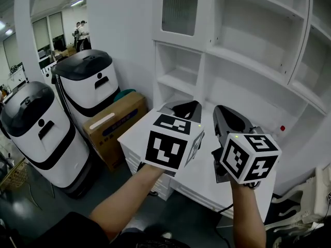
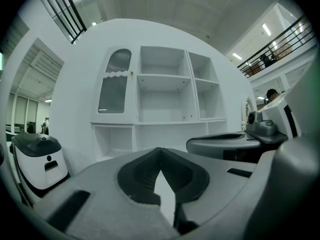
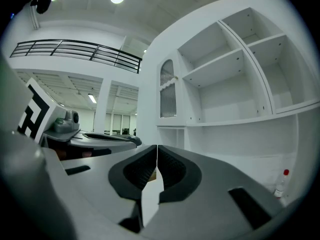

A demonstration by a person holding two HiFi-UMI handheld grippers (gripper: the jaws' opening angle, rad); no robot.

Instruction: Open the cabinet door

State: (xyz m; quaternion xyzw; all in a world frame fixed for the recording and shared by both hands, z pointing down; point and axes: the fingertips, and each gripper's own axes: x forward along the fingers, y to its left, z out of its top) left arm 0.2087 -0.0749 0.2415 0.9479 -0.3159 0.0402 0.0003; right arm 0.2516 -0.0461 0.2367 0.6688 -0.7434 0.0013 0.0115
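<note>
A white shelf unit fills the wall ahead. Its one cabinet door (image 1: 180, 10), arched with ribbed glass, sits at the upper left and is closed; it also shows in the left gripper view (image 2: 114, 88) and the right gripper view (image 3: 168, 90). Both grippers are held level over the white counter (image 1: 135, 134), well short of the door. My left gripper (image 1: 187, 109) is shut with nothing in it, jaws meeting at the tips (image 2: 160, 154). Beside it, my right gripper (image 1: 226, 115) is likewise shut and empty (image 3: 156, 151).
Open shelves (image 1: 248, 35) lie right of the door. A small bottle with a red cap (image 1: 282, 129) stands at the counter's far right. Two white and black machines (image 1: 36, 133) and a cardboard box (image 1: 116, 123) stand on the floor at left. People stand far off at left (image 1: 81, 34).
</note>
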